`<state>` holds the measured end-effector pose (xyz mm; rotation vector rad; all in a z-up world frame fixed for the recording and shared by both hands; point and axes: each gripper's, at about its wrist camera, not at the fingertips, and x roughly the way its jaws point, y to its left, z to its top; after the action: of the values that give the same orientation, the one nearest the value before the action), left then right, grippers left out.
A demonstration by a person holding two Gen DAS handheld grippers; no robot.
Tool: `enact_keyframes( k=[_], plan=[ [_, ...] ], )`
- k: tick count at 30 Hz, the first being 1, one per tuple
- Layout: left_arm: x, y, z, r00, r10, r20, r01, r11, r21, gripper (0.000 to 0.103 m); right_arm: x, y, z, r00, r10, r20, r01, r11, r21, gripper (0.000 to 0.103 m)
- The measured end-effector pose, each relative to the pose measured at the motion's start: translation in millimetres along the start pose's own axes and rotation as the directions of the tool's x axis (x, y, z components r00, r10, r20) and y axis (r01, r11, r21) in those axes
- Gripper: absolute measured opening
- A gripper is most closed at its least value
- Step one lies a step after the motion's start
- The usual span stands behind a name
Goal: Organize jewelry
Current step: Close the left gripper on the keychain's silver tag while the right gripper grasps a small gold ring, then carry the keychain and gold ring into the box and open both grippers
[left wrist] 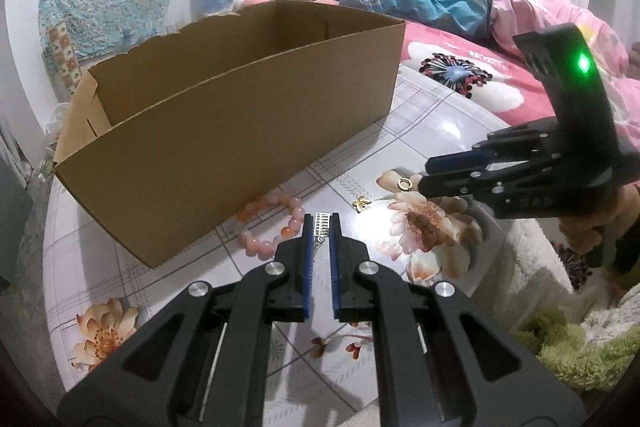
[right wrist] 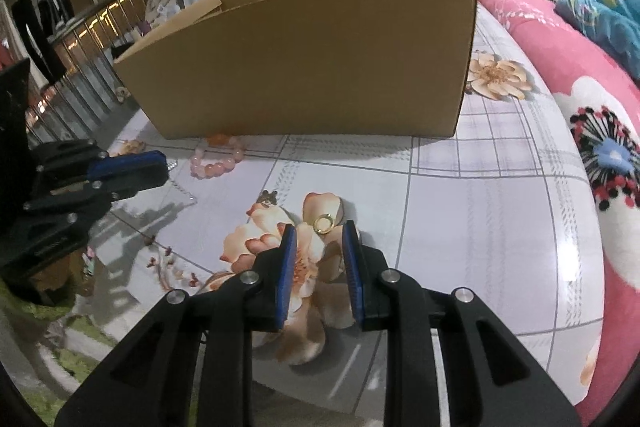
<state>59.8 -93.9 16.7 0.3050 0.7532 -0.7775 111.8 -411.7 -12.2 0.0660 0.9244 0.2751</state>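
Four pieces of jewelry lie on the flower-printed bench [left wrist: 440, 115] in front of an open cardboard box [left wrist: 240, 99]. In the left wrist view, a pink bead bracelet [left wrist: 276, 223] sits at centre frame, touching the foot of the box's near wall. Just right of it, a silver ladder-shaped pendant [left wrist: 322, 225] on a chain lies between the tips of the left gripper [left wrist: 321, 227], whose jaws stand slightly apart with a narrow gap on either side of the pendant; whether they touch it cannot be told. A small gold charm [left wrist: 361, 203] lies a little right of centre, and a gold ring [left wrist: 405, 183] lies further right on a printed peach flower.

In the right wrist view, the ring [right wrist: 323, 223] lies at centre frame just ahead of the right gripper [right wrist: 319, 227], whose jaws are spread wide and grip nothing. The charm [right wrist: 269, 197] is to the upper left of the ring, and the bracelet [right wrist: 218, 157] is further up and left, by the box [right wrist: 320, 59]. A pink floral quilt [right wrist: 592, 115] fills the right edge.
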Motion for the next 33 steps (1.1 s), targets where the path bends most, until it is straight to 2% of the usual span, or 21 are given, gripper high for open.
enact_keyframes(
  k=[4,9,13,18,24,33],
  plan=[
    [1.2,-0.6,-1.4,1.0,-0.004,-0.001,0.004,1.0,-0.003,0.006,7.1,4.8,2.2,1.0,-0.025,-0.006,0.025,0.997,-0.072,0.024],
    [3.3,0.6,-4.7,1.0,-0.007,-0.008,0.007,1.0,-0.007,0.006,12.0,7.0,3.8,1.0,-0.021,-0.02,0.017,0.984,-0.178,0.023],
    [5.4,1.6,-6.6,1.0,-0.008,-0.012,0.008,1.0,-0.007,0.006,15.8,6.9,7.7,0.999,0.004,-0.046,-0.015,0.968,-0.25,0.021],
    [8.2,2.0,-7.5,1.0,-0.011,-0.017,0.011,1.0,-0.008,0.006,19.0,7.1,14.2,0.995,0.058,-0.085,-0.082,0.946,-0.314,0.014],
    [10.0,1.4,-7.5,1.0,-0.01,-0.019,0.01,1.0,-0.003,0.006,18.9,2.2,18.1,0.989,0.103,-0.109,-0.132,0.941,-0.313,0.01],
    [7.2,0.8,-6.5,1.0,-0.008,-0.011,0.008,1.0,0.006,0.006,13.0,0.4,14.9,0.991,0.107,-0.074,-0.123,0.956,-0.267,0.01]
  ],
)
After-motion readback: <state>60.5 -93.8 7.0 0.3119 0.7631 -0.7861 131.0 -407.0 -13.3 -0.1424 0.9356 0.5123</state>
